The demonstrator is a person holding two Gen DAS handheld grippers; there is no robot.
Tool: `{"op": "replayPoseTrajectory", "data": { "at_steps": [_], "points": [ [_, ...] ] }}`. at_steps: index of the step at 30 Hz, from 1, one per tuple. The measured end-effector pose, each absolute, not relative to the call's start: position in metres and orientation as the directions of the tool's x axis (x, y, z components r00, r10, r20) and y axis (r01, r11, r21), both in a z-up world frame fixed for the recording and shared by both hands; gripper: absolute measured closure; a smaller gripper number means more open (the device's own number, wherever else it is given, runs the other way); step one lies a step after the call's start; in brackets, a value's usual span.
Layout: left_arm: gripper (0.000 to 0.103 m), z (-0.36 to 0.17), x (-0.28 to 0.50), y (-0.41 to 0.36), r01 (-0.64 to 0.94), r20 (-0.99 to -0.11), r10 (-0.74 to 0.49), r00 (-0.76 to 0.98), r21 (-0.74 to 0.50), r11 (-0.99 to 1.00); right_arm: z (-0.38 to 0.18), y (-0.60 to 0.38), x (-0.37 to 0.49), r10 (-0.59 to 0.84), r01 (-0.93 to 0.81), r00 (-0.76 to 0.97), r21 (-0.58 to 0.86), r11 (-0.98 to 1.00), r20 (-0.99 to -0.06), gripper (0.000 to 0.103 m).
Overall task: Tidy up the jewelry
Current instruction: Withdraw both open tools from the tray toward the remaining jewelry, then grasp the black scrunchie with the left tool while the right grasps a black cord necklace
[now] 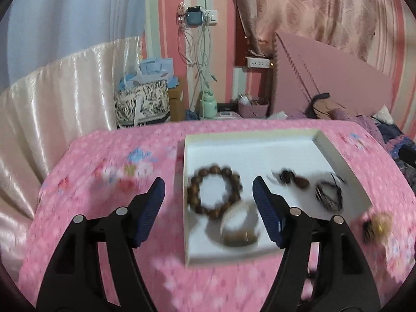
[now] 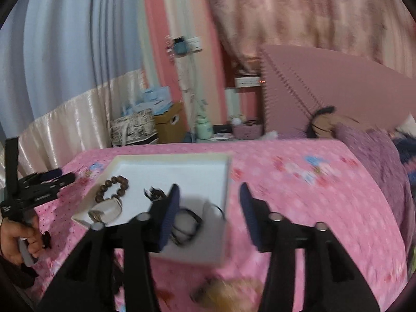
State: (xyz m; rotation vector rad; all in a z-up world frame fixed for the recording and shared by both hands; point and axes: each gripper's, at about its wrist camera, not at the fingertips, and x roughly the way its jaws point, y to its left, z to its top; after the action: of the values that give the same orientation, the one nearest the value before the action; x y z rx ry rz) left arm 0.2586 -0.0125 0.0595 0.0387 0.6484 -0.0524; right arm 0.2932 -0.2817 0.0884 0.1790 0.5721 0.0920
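Observation:
A shallow white tray (image 1: 249,145) lies on the pink bedspread. In it are a brown bead bracelet (image 1: 214,191), a pale bangle (image 1: 238,225), a dark hair clip (image 1: 291,178) and a black cord band (image 1: 329,193). A fluffy tan hair piece (image 1: 377,225) lies on the bedspread just right of the tray. My left gripper (image 1: 209,192) is open and empty above the bracelet. My right gripper (image 2: 209,199) is open and empty over the tray's right edge (image 2: 227,182); the cord band (image 2: 186,227) is beside its left finger. The tan piece (image 2: 228,295) is blurred below.
The bed has a pink floral bedspread (image 1: 117,182). A purple pillow (image 2: 374,156) lies at the right. Beyond the bed are a patterned bag (image 1: 141,104), a cardboard box (image 2: 167,122), a green bottle (image 1: 209,105) and curtains. The left gripper and hand (image 2: 23,208) show in the right wrist view.

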Motion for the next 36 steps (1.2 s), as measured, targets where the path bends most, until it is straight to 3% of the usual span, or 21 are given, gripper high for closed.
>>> {"op": "replayPoseTrajectory", "data": {
  "at_steps": [10, 14, 28, 33, 36],
  "points": [
    [0.027, 0.025, 0.122, -0.015, 0.041, -0.597, -0.036, 0.802, -0.006, 0.999, 0.028, -0.288, 0.182, 0.160, -0.007, 0.810, 0.262, 0.965, -0.564, 0.052],
    [0.027, 0.002, 0.101, -0.033, 0.076, -0.617, -0.071, 0.784, -0.018, 0.997, 0.005, -0.272, 0.158, 0.154, -0.001, 0.794, 0.252, 0.968, -0.588, 0.052],
    [0.029, -0.020, 0.137, -0.071, 0.102, -0.683, -0.113, 0.721, -0.057, 0.993, -0.002, -0.251, 0.177, 0.189, -0.038, 0.772, 0.252, 0.967, -0.607, 0.054],
    [0.044, -0.035, 0.164, -0.078, 0.093, -0.730, -0.089, 0.678, -0.036, 0.995, -0.007, -0.249, 0.179, 0.198, -0.041, 0.766, 0.261, 0.965, -0.612, 0.054],
    [0.044, -0.038, 0.175, -0.078, 0.081, -0.743, -0.106, 0.661, -0.069, 0.994, -0.008, -0.250, 0.180, 0.208, -0.043, 0.760, 0.273, 0.961, -0.615, 0.054]
  ]
}}
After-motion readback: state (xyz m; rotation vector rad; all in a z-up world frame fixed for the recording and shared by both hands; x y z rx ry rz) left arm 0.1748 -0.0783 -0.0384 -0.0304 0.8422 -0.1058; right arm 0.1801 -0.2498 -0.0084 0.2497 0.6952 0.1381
